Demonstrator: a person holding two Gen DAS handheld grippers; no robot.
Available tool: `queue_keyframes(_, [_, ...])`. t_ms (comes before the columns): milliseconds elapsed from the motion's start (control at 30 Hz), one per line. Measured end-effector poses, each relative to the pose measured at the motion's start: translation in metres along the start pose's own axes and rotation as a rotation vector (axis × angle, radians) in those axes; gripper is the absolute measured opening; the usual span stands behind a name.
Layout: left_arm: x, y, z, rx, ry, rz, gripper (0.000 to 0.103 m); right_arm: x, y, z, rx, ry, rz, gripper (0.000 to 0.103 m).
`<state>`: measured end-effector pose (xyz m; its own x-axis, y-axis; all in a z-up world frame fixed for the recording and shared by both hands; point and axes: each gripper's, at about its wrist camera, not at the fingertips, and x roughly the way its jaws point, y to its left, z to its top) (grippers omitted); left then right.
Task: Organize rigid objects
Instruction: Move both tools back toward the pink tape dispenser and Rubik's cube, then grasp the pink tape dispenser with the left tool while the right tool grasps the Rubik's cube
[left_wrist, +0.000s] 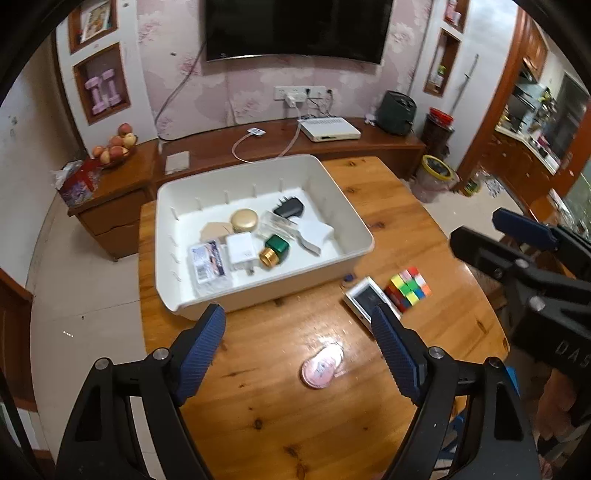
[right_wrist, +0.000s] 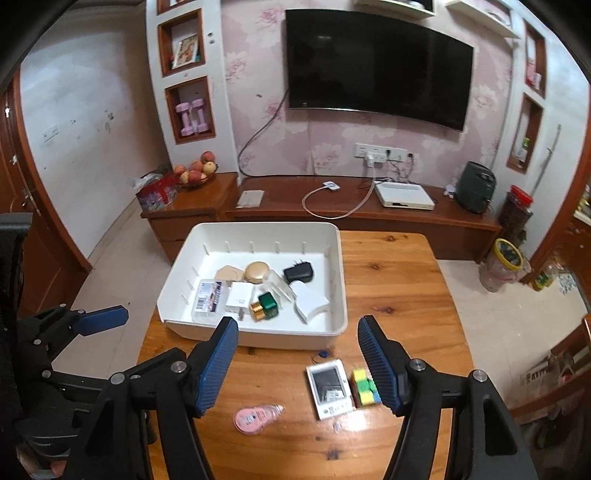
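Note:
A white bin (left_wrist: 354, 221) (right_wrist: 341, 280) stands on the wooden table and holds several items: a green bottle with gold cap (left_wrist: 274, 251) (right_wrist: 264, 305), a white charger (left_wrist: 241, 253), a black adapter (right_wrist: 298, 273), a gold round case (left_wrist: 243, 220). On the table lie a pink tape dispenser (left_wrist: 322, 365) (right_wrist: 255, 415), a white device with a dark screen (left_wrist: 364, 299) (right_wrist: 330, 389) and a colour cube (left_wrist: 408, 288) (right_wrist: 364, 387). My left gripper (left_wrist: 297, 328) is open above the table before the bin. My right gripper (right_wrist: 297, 341) is open above the white device.
The table's wood (left_wrist: 277, 424) ends near the bin's left side. A low wooden TV cabinet (right_wrist: 369, 214) with a white box, cables and a fruit bowl (right_wrist: 195, 173) stands behind. The right gripper's body (left_wrist: 535, 266) shows at the right of the left wrist view.

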<state>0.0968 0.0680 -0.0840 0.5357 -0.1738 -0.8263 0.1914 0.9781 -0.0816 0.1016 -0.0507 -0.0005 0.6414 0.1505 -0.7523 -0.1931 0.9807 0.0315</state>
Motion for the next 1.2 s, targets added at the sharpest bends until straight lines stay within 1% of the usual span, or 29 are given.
queue_keyframes(167, [0.014, -0.013, -0.016, 0.033, 0.040, -0.038, 0.084, -0.009, -0.018, -0.024, 0.031, 0.004, -0.072, 0.068])
queue_keyframes(233, [0.022, -0.018, -0.024, 0.045, 0.060, -0.050, 0.084, -0.009, -0.028, -0.033, 0.043, 0.018, -0.099, 0.068])
queue_keyframes(467, [0.065, -0.032, -0.048, 0.093, 0.158, -0.039, 0.084, 0.007, -0.058, -0.060, 0.079, 0.064, -0.138, 0.068])
queue_keyframes(633, [0.107, -0.032, -0.062, 0.089, 0.265, -0.015, 0.084, 0.033, -0.078, -0.076, 0.075, 0.109, -0.129, 0.068])
queue_keyframes(700, [0.125, -0.032, -0.068, 0.095, 0.296, -0.006, 0.084, 0.046, -0.083, -0.081, 0.070, 0.122, -0.125, 0.068])
queue_keyframes(800, [0.145, -0.033, -0.074, 0.095, 0.333, 0.016, 0.083, 0.071, -0.093, -0.088, 0.068, 0.166, -0.104, 0.068])
queue_keyframes(867, [0.153, -0.031, -0.076, 0.090, 0.346, 0.023, 0.083, 0.085, -0.095, -0.092, 0.065, 0.197, -0.087, 0.068])
queue_keyframes(1000, [0.163, -0.028, -0.078, 0.081, 0.361, 0.013, 0.083, 0.117, -0.098, -0.099, 0.042, 0.258, -0.067, 0.068])
queue_keyframes(1200, [0.171, -0.023, -0.079, 0.057, 0.382, -0.001, 0.083, 0.155, -0.098, -0.098, 0.016, 0.324, -0.032, 0.068])
